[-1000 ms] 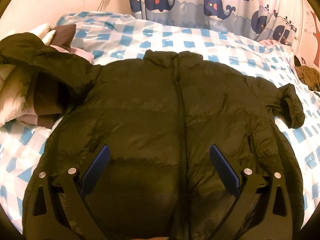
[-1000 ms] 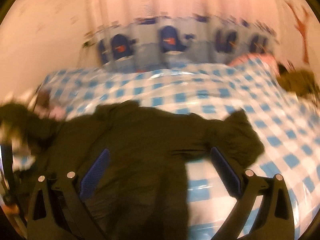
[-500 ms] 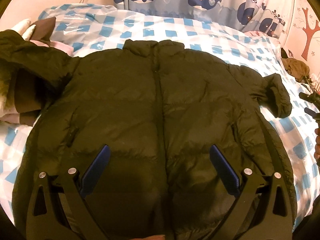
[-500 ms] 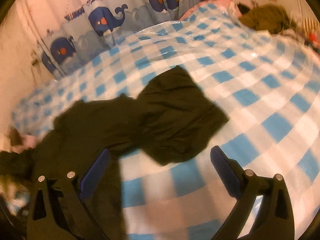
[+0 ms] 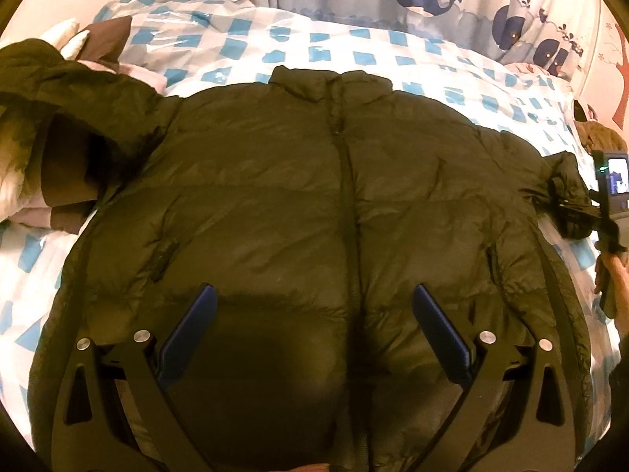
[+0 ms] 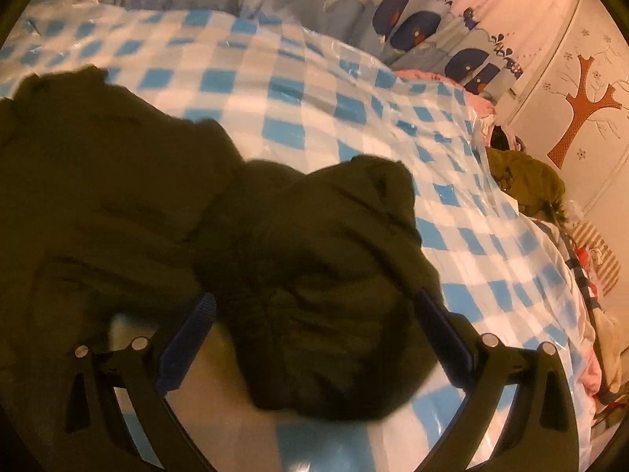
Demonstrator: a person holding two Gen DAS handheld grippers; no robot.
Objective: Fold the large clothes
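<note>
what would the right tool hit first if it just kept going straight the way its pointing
Most likely the bunched sleeve cuff of the dark puffer jacket, which lies right between the open right tool's fingers. Depth is unclear in this fisheye view.

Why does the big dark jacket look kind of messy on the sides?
The jacket lies flat and zipped on the checkered bed cover, but its sleeves are untidy. One sleeve is bunched into a crumpled lump between the open right hand-held gripper's fingers. The other sleeve drapes over a pile of other clothes.
</note>
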